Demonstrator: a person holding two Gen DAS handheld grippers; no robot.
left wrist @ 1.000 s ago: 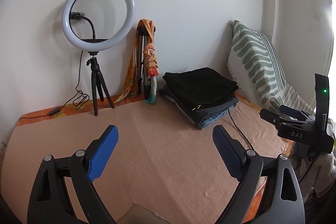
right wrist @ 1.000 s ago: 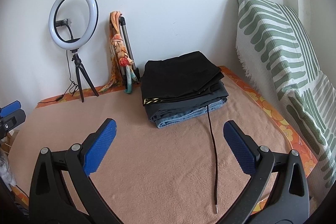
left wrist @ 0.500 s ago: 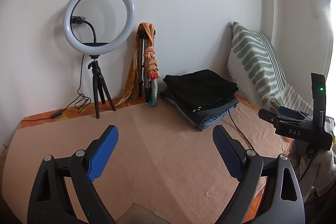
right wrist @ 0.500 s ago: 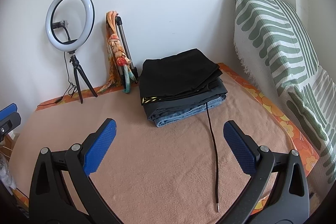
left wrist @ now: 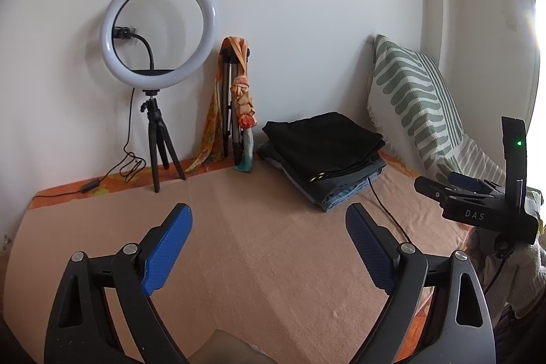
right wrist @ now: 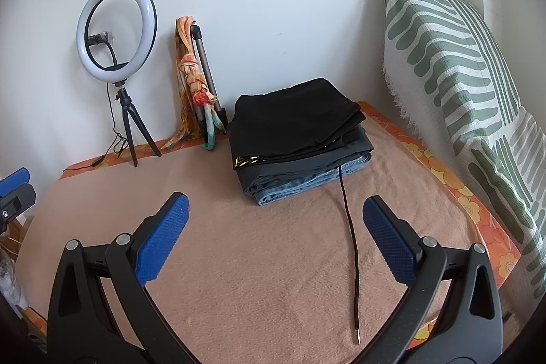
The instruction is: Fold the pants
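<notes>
On the blanket (right wrist: 273,261), folded pants stack (right wrist: 297,139).

left tool (left wrist: 269,248): view tilted up | right tool (right wrist: 275,239): nearer pants stack (right wrist: 297,139)

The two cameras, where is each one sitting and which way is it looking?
Left wrist view: sits on the left gripper, looking over the peach blanket toward the white wall; its blue-padded fingers show, and the right gripper at the right edge.
Right wrist view: sits on the right gripper, facing the same wall; its own fingers show, and the left gripper at the left edge.
Both share the stack of folded pants, the white ring light on a tripod and the green striped pillow.
</notes>
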